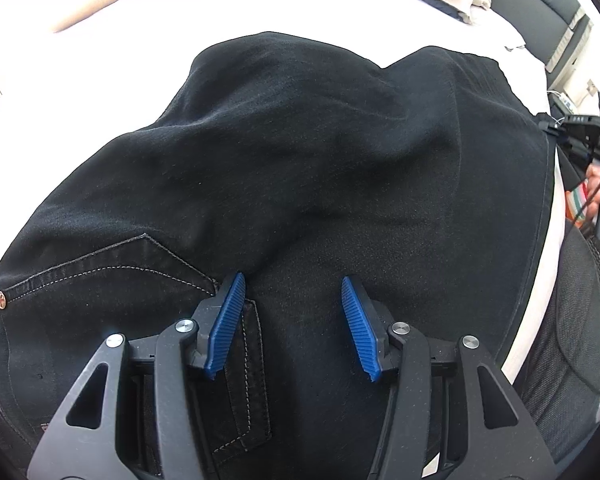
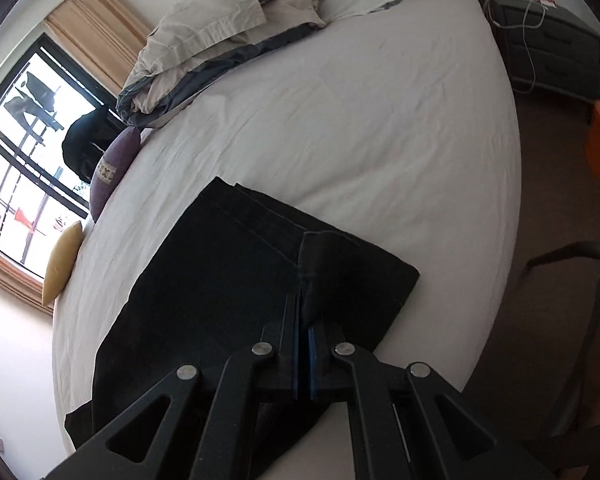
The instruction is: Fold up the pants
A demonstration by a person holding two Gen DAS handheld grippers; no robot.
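In the left wrist view, black denim pants (image 1: 300,168) fill most of the frame, lying rumpled on a white bed sheet (image 1: 260,4) that shows along the top and down the right edge. The cloth is dark with a soft nap, heaped into broad folds in the middle. At lower left a back pocket (image 1: 112,276) shows pale stitching and a copper rivet (image 1: 1,300) at its corner. The left gripper (image 1: 294,320) sits at the bottom centre just above the fabric, its blue ribbed fingers (image 1: 230,320) spread apart with nothing between them.

In the right wrist view, the pants (image 2: 228,280) lie in the lower centre on the sheet (image 2: 360,128), folded into a flat dark slab with a straight hemmed edge toward the upper left. The right gripper (image 2: 303,320) at bottom centre has its fingers pressed together, pinching a raised ridge of the denim. A crumpled beige duvet (image 2: 228,20) lies at the top.
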